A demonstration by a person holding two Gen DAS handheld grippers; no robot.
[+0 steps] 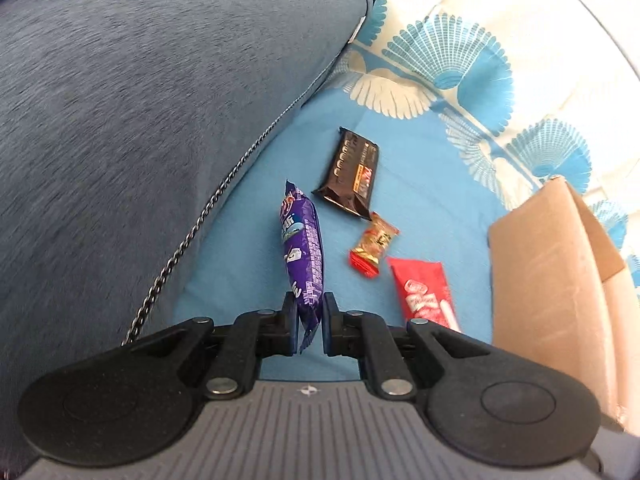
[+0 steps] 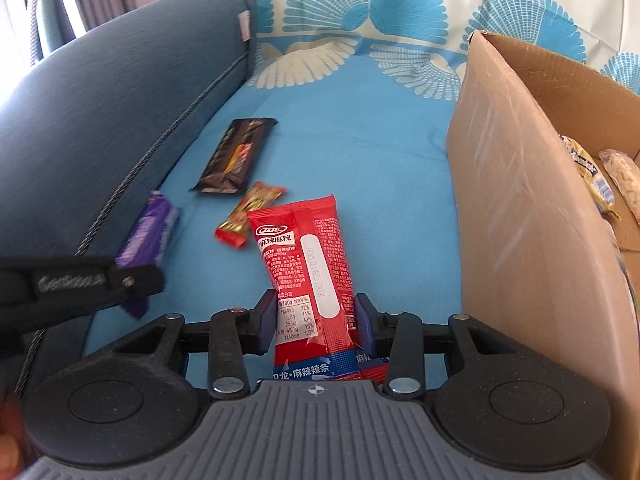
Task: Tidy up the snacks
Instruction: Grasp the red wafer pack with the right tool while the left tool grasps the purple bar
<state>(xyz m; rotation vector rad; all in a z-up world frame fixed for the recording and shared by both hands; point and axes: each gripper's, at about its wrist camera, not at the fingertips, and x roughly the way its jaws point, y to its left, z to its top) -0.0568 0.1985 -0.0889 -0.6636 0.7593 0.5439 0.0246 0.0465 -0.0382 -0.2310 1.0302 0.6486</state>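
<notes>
My left gripper [image 1: 310, 312] is shut on a purple snack packet [image 1: 302, 256], held on edge above the blue sheet; it also shows in the right wrist view [image 2: 150, 232] with the left gripper [image 2: 132, 280] on it. My right gripper [image 2: 316, 312] is shut on a red spicy-strip packet [image 2: 308, 264], also visible in the left wrist view [image 1: 424, 296]. A dark brown chocolate packet [image 1: 352, 172] [image 2: 236, 156] and a small gold-and-red candy [image 1: 374, 244] [image 2: 252, 212] lie on the sheet.
A cardboard box [image 2: 516, 208] [image 1: 552, 280] stands on the right, with a few snacks inside [image 2: 592, 180]. A dark blue cushion [image 1: 140, 120] [image 2: 100, 128] borders the left. The bedsheet [image 2: 360, 140] is blue with fan patterns.
</notes>
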